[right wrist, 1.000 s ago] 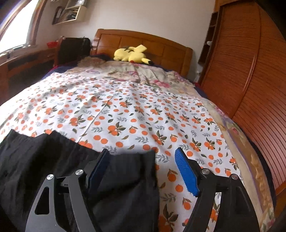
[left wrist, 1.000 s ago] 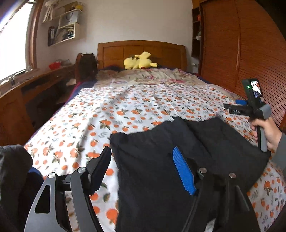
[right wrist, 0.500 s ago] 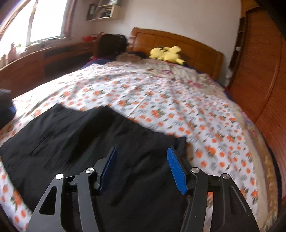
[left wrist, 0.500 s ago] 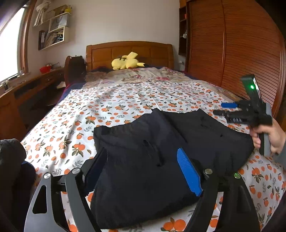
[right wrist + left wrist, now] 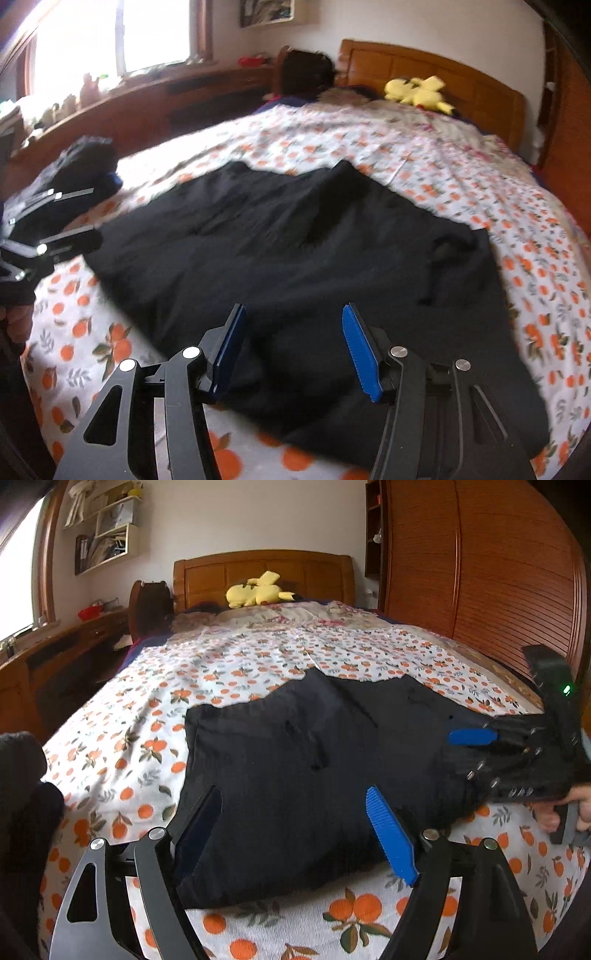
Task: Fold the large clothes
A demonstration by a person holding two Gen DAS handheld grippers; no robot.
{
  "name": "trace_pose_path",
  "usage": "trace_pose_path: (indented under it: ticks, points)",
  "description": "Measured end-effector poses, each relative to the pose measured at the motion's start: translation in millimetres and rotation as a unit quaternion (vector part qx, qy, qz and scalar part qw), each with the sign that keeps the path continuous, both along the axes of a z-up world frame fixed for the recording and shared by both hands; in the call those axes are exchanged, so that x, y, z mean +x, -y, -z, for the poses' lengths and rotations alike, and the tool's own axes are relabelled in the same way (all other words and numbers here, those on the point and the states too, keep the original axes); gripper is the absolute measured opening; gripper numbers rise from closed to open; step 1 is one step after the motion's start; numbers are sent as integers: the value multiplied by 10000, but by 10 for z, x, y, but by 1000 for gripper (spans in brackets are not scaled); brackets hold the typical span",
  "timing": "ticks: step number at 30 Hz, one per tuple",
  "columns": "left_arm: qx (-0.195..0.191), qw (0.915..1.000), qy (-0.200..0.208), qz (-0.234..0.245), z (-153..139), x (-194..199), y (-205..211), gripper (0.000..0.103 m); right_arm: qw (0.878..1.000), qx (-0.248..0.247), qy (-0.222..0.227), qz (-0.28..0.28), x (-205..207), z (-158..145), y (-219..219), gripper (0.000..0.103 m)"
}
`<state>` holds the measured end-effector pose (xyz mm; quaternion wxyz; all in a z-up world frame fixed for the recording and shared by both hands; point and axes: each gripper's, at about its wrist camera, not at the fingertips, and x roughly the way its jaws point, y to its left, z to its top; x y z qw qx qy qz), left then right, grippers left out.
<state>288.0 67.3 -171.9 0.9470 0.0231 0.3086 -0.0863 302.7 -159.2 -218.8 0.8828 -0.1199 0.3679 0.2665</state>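
A large black fabric garment (image 5: pixel 306 775) lies spread across the near half of the bed with the white orange-print sheet (image 5: pixel 258 664), filling the centre and lower middle of both wrist views. In the left wrist view its near hem sits at the lower centre of the frame, with the sheet showing below it.

The left claw (image 5: pixel 295 834) fills the bottom of its own frame, jaws set wide apart with nothing between them but the cloth beneath; whether the blue-padded fingers (image 5: pixel 391 838) touch the cloth cannot be told. The right claw (image 5: pixel 293 350) takes the bottom of the right wrist view, likewise spread apart above the garment's near edge, gripping nothing. In the left wrist view the same right claw appears at the right edge of the frame, low over the garment's right end, with the person's right hand (image 5: pixel 576 805) on its handle.

A yellow plush toy (image 5: pixel 258 592) rests against the wooden headboard (image 5: pixel 266 568) at the upper centre. A dark bundle of clothing (image 5: pixel 85 166) lies at the left edge of the right wrist view, apart from the spread garment. A brown slatted wardrobe (image 5: pixel 498 572) fills the upper right.
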Motion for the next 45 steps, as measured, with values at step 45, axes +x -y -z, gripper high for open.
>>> trace_pose_path:
  ticks: [45]
  points:
    - [-33, 9997, -207, -141, 107, -361, -497, 84, 9707, -449, -257, 2346, 75, -91, 1437, 72]
